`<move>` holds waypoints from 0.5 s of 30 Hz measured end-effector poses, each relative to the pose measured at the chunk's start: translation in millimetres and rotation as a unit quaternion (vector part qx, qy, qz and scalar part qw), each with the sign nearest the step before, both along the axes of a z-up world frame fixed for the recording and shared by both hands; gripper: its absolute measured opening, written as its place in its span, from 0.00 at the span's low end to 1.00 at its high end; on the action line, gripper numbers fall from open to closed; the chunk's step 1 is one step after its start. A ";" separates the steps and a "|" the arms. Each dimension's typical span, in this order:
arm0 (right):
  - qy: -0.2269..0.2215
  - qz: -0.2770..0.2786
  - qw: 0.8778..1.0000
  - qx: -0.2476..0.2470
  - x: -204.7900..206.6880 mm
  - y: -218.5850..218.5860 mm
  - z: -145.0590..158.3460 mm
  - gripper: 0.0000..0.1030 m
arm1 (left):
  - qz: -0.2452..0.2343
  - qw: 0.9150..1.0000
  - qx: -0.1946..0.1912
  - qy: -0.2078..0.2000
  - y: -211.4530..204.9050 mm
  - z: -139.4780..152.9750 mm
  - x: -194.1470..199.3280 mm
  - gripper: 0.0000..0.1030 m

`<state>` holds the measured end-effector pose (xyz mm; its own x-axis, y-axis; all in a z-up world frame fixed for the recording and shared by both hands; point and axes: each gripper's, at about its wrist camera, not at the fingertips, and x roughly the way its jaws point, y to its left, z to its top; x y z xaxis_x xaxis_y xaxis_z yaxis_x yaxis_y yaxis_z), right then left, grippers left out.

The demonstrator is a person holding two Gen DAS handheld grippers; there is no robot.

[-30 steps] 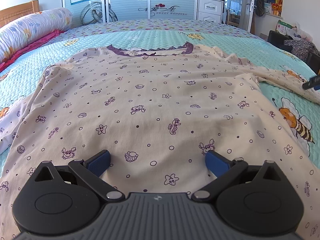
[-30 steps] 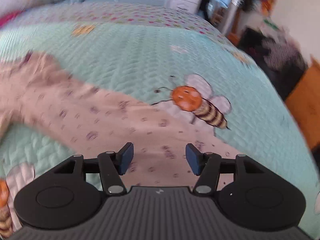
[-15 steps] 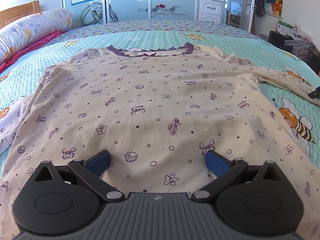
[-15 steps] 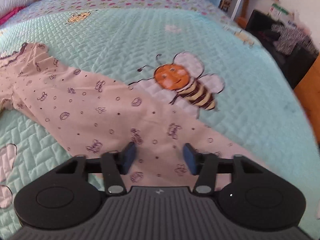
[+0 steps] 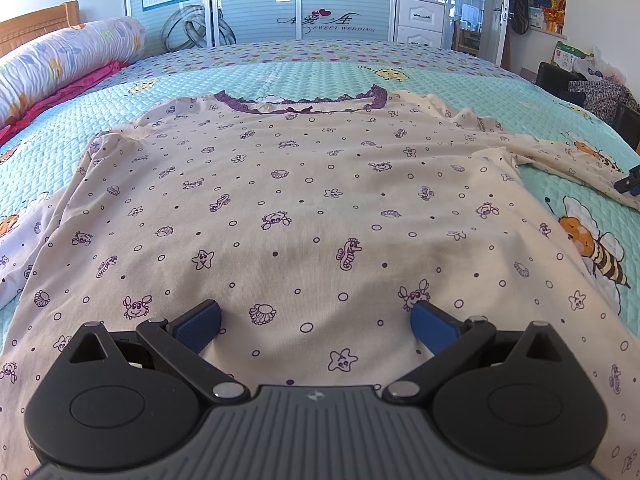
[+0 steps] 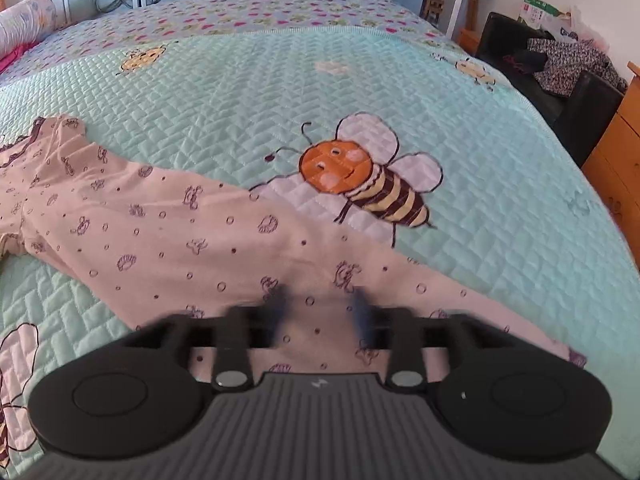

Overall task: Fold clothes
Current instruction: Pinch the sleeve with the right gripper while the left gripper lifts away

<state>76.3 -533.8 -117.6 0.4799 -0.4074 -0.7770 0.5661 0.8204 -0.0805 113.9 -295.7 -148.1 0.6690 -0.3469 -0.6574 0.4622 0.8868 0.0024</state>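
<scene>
A cream long-sleeved top (image 5: 304, 200) printed with purple sea creatures lies flat on the bed, its purple lace collar (image 5: 300, 104) at the far end. My left gripper (image 5: 316, 320) hovers wide open over the lower body of the top, with cloth below it and nothing pinched. The top's right sleeve (image 6: 200, 236) stretches across the quilt toward the near right. My right gripper (image 6: 320, 312) is low over that sleeve near its cuff end. Its blurred jaws are opening, with the sleeve cloth lying flat between them, not pinched. Its tip (image 5: 630, 184) shows at the right edge of the left wrist view.
A mint quilt (image 6: 360, 80) with bee pictures (image 6: 372, 184) covers the bed. A rolled floral duvet (image 5: 60, 60) lies at the far left. Beyond the bed's right edge are a dark chair with clothes (image 6: 560, 64) and wooden furniture (image 6: 616, 152). Wardrobe doors (image 5: 260, 0) stand behind.
My right gripper has sunk toward the sleeve and shifted along it. Its fingers are now blurred in motion. The left gripper and the top's body have not moved.
</scene>
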 end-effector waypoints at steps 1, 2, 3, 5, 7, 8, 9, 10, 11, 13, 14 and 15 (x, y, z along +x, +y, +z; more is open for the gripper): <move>0.002 0.000 1.000 0.001 -0.2 0.2 -2.9 0.55 | 0.000 1.000 0.000 0.000 -0.1 0.0 0.0 1.00; -0.003 -0.004 1.000 0.003 -1.3 -0.2 -5.7 0.55 | 0.000 1.000 0.000 0.000 -0.2 0.0 0.0 1.00; -0.009 -0.009 1.000 0.006 -2.1 -1.1 -7.8 0.54 | 0.000 1.000 0.000 0.000 -0.3 0.0 0.0 1.00; -0.023 -0.011 1.000 0.009 -2.6 -1.2 -8.0 0.35 | 0.000 1.000 0.000 0.000 -0.4 0.0 -0.1 1.00; -0.028 -0.013 1.000 0.004 -1.0 -1.7 -4.6 0.02 | 0.000 1.000 0.000 0.000 -0.4 0.0 0.0 1.00; -0.028 -0.013 1.000 0.002 0.0 -2.6 -3.1 0.02 | 0.000 1.000 0.000 0.000 -0.4 -0.1 0.1 1.00; -0.024 -0.011 1.000 0.002 1.7 -4.6 -3.2 0.01 | 0.000 1.000 0.000 0.000 -0.3 -0.1 0.1 1.00; -0.018 -0.010 1.000 -0.004 4.0 -6.1 -4.2 0.01 | 0.000 1.000 0.000 0.000 -0.3 -0.1 0.1 1.00; -0.014 -0.010 1.000 -0.008 7.3 -7.5 -5.2 0.01 | 0.000 1.000 0.000 0.000 -0.2 -0.1 0.1 1.00; -0.013 -0.014 1.000 -0.018 14.4 -11.1 -5.2 0.01 | 0.000 1.000 0.000 0.000 -0.2 0.0 0.1 1.00; -0.018 -0.021 0.999 -0.020 17.1 -14.0 -3.6 0.01 | 0.000 1.000 0.000 0.000 -0.2 0.0 0.2 1.00; -0.025 -0.028 0.999 -0.018 18.7 -17.4 -1.8 0.01 | 0.000 1.000 0.000 0.000 -0.2 0.0 0.2 1.00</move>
